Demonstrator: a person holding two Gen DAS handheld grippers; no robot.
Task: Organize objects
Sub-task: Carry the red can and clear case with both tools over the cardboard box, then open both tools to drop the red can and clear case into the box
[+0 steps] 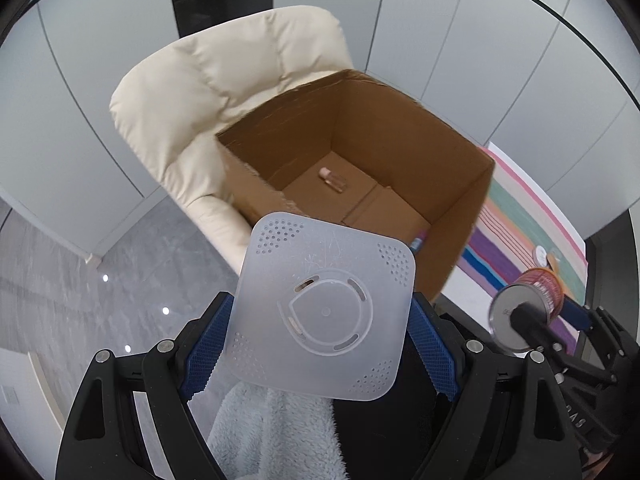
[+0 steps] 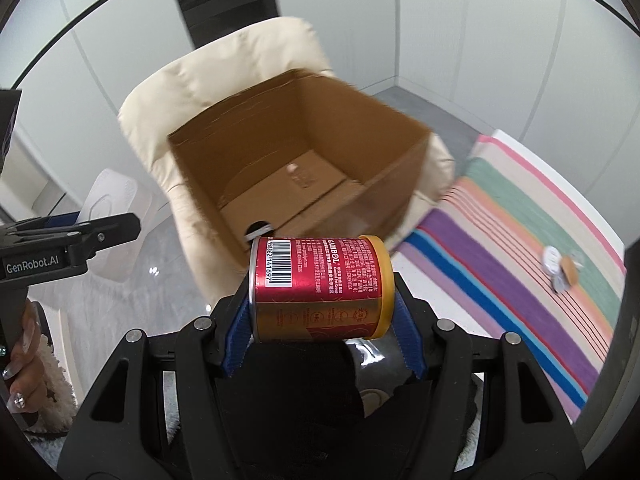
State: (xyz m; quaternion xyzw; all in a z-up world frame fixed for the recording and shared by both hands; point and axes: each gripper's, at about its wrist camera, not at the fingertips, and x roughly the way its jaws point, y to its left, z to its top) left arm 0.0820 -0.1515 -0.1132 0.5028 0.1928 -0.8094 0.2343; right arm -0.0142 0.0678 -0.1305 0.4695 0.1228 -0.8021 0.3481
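We carry a red can (image 2: pixel 320 290) sideways, clamped in the right claw (image 2: pixel 322 316) at lower centre, and a frosted perforated lid (image 1: pixel 324 320) pinched in the left claw (image 1: pixel 320 344), both poised before the open cardboard box (image 1: pixel 452 168) on the cream armchair (image 1: pixel 192 92), presumably for dropping in.

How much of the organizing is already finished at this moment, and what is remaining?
Done: one small bottle already lies in the cardboard box on the cream chair.
In hand: the left hand-held gripper holds a translucent square lid; the right hand-held gripper holds a red can sideways. Both are near the box, not yet inside.
Left: small items on the striped cloth.
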